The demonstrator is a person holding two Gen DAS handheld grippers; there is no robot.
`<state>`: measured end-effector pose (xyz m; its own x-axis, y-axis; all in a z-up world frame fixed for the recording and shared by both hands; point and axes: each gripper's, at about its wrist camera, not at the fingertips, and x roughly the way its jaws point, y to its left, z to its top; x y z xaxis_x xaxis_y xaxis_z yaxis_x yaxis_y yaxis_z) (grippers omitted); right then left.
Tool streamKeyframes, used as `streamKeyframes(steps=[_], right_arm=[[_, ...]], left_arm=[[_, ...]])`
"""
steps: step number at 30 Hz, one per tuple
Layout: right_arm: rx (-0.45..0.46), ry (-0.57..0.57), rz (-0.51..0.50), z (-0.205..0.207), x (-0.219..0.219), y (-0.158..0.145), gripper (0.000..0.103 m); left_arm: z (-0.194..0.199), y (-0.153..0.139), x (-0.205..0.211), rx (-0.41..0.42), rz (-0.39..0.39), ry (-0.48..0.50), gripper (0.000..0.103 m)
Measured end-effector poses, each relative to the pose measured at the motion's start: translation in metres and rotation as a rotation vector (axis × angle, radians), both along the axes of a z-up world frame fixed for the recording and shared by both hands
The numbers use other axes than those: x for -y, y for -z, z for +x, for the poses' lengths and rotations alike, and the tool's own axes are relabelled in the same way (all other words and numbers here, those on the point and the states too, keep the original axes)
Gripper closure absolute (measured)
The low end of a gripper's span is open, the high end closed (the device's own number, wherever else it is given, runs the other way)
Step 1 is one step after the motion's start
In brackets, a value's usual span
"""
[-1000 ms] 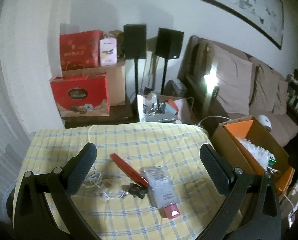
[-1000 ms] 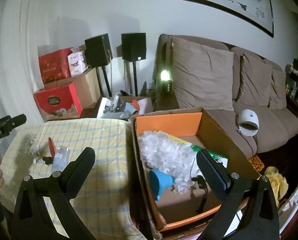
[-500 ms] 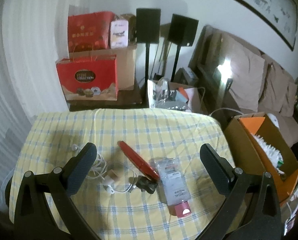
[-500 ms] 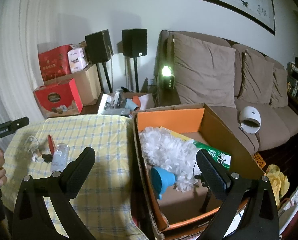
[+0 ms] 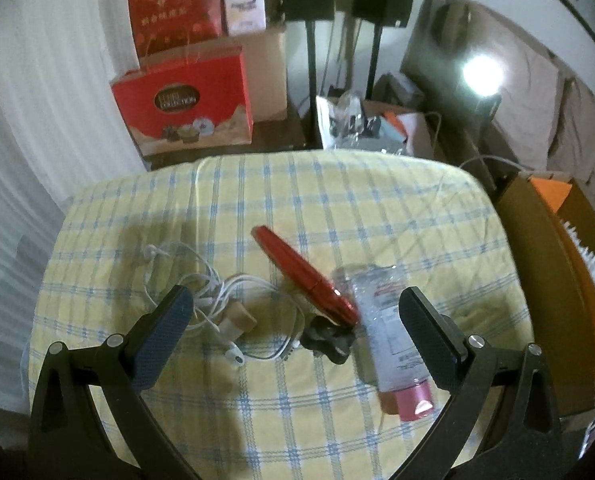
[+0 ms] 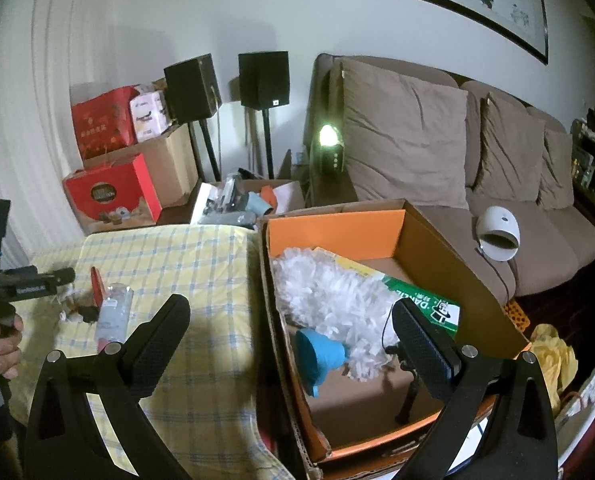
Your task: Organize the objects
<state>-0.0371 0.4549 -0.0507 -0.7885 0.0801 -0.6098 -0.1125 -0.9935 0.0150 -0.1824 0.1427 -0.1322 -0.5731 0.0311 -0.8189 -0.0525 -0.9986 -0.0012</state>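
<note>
- My left gripper [image 5: 295, 320] has dropped closer over the table [image 5: 377, 184] than it was a second ago; its jaws stand wide apart with nothing between them, straddling the clutter.
- Framed between those jaws are the white earphones [image 5: 217, 300], a small beige piece [image 5: 239, 325] and a black clip-like lump [image 5: 331, 338]; I cannot tell what that lump really is.
- The red case [image 5: 303, 274] lies just beyond the lump, and the tube with the pink cap [image 5: 389, 336] lies beside my left gripper's right finger [image 5: 429, 344]. I judge a pick is about to begin.
- My right gripper [image 6: 291, 344] has barely moved: spread open and empty, hovering over the near edge of the cardboard box [image 6: 457, 248].
- In that box, the white duster [image 6: 329, 300] and blue funnel [image 6: 319, 350] hide whatever lies under them.
- The cable's tangle is blurred, so its ends are hard to trace.
</note>
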Motion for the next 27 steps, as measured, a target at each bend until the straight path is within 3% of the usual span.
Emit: streamKeyframes(steps=[8, 11, 13, 17, 19, 22, 27], right_arm=[[0.038, -0.022, 0.009, -0.005, 0.005, 0.009, 0.001], [0.038, -0.026, 0.013, -0.005, 0.006, 0.008, 0.001], [0.031, -0.026, 0.007, -0.003, 0.005, 0.007, 0.001], [0.037, -0.029, 0.011, -0.006, 0.008, 0.009, 0.001], [0.047, -0.031, 0.015, -0.008, 0.01, 0.012, 0.001], [0.061, -0.039, 0.019, -0.01, 0.014, 0.016, 0.001], [0.073, -0.058, 0.03, -0.013, 0.023, 0.021, 0.001]], left_arm=[[-0.005, 0.017, -0.003, 0.014, -0.019, 0.041, 0.004], [-0.007, 0.023, -0.002, 0.038, -0.013, 0.055, 0.019], [-0.009, 0.025, 0.0, 0.062, 0.005, 0.072, 0.042], [-0.01, 0.028, 0.008, 0.1, 0.086, 0.09, 0.065], [-0.011, 0.029, 0.012, 0.114, 0.111, 0.096, 0.085], [-0.011, 0.031, 0.017, 0.13, 0.137, 0.107, 0.103], [-0.012, 0.033, 0.018, 0.157, 0.147, 0.111, 0.1]])
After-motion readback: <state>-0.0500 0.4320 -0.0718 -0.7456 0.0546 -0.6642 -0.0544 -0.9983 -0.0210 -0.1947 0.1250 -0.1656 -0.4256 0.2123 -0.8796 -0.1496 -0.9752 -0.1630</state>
